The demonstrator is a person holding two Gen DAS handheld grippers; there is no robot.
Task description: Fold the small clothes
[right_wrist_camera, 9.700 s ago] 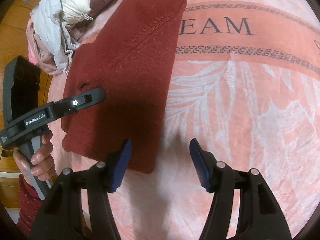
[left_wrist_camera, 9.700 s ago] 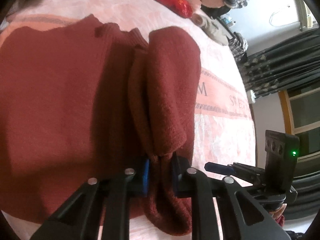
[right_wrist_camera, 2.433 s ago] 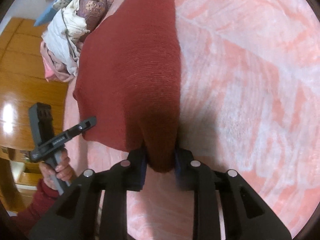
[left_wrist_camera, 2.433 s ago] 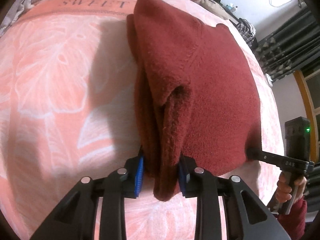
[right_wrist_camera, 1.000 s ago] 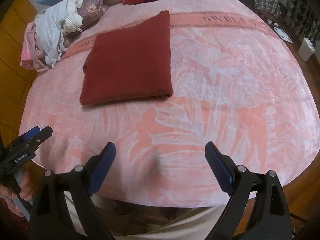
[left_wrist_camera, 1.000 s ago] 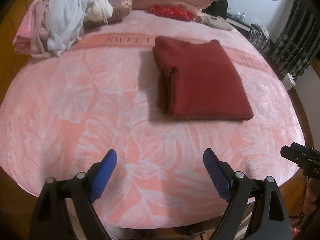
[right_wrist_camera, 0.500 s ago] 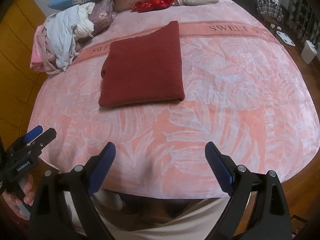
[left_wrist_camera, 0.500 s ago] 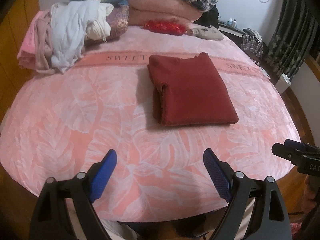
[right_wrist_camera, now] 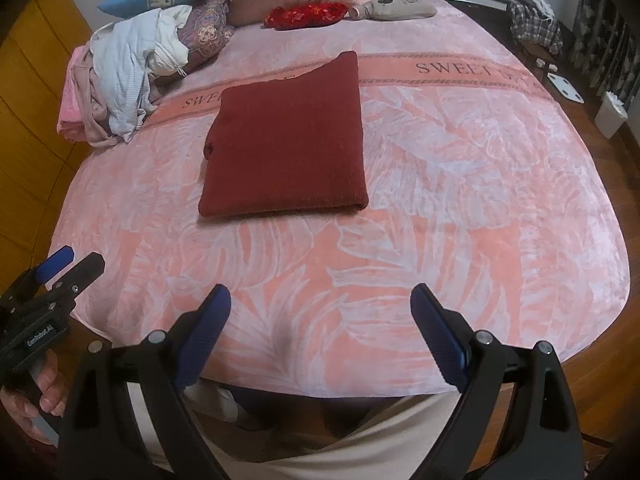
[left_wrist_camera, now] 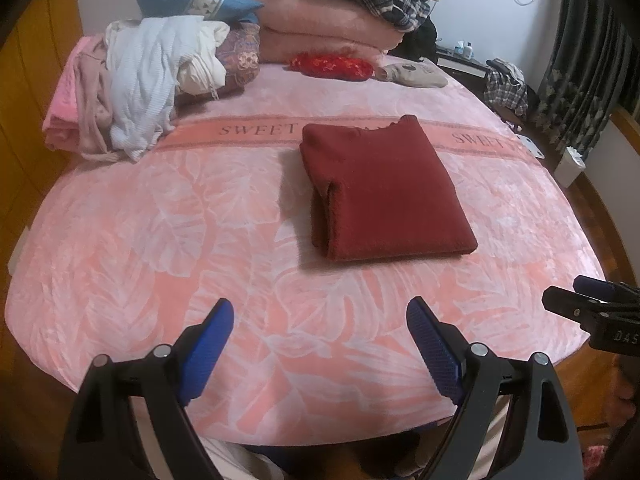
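Note:
A dark red sweater lies folded into a neat rectangle on the pink leaf-patterned bedspread; it also shows in the right wrist view. My left gripper is open and empty, held back over the bed's near edge, well short of the sweater. My right gripper is open and empty too, also back at the near edge. Each gripper shows at the edge of the other's view: the right one and the left one.
A heap of white and pink clothes lies at the bed's far left. Folded pink blankets, a plaid garment, a blue pillow and a red pouch sit at the head. Wooden floor and a white bin are at the right.
Both grippers let go of the folded sweater, opened wide and pulled back and up to the bed's near edge. The sweater stays flat where it was left.

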